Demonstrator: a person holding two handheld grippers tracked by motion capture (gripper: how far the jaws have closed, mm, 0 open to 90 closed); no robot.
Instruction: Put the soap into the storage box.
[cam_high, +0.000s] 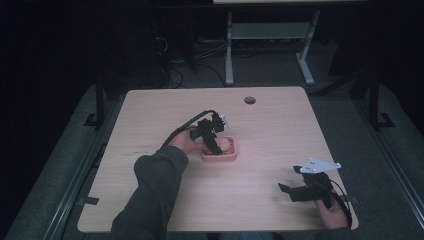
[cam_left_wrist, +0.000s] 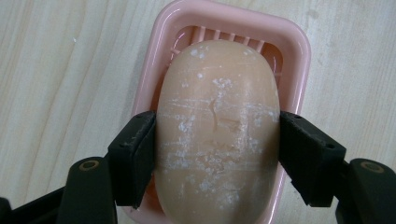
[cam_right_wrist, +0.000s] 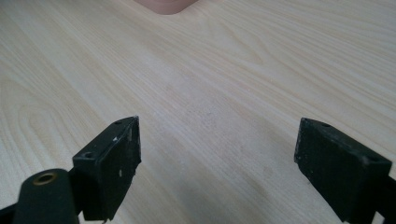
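Observation:
A peach-coloured bar of soap (cam_left_wrist: 217, 130) with white scuffs lies in a pink slatted soap dish (cam_left_wrist: 299, 56) at the middle of the table. My left gripper (cam_left_wrist: 217, 154) points down over the dish, and its two black pads (cam_left_wrist: 135, 149) press against the bar's long sides. In the high view the left gripper (cam_high: 212, 142) stands over the soap dish (cam_high: 220, 158), with the soap (cam_high: 225, 145) just visible. My right gripper (cam_high: 290, 179) rests low at the table's front right, jaws wide apart. Between the jaws of the right gripper (cam_right_wrist: 217, 154) is only bare wood.
The light wooden table (cam_high: 270, 130) has a round cable hole (cam_high: 249, 100) near its far edge. A corner of the pink dish (cam_right_wrist: 166, 5) shows at the top of the right gripper view. Another desk's legs (cam_high: 229, 50) stand on the dark floor behind.

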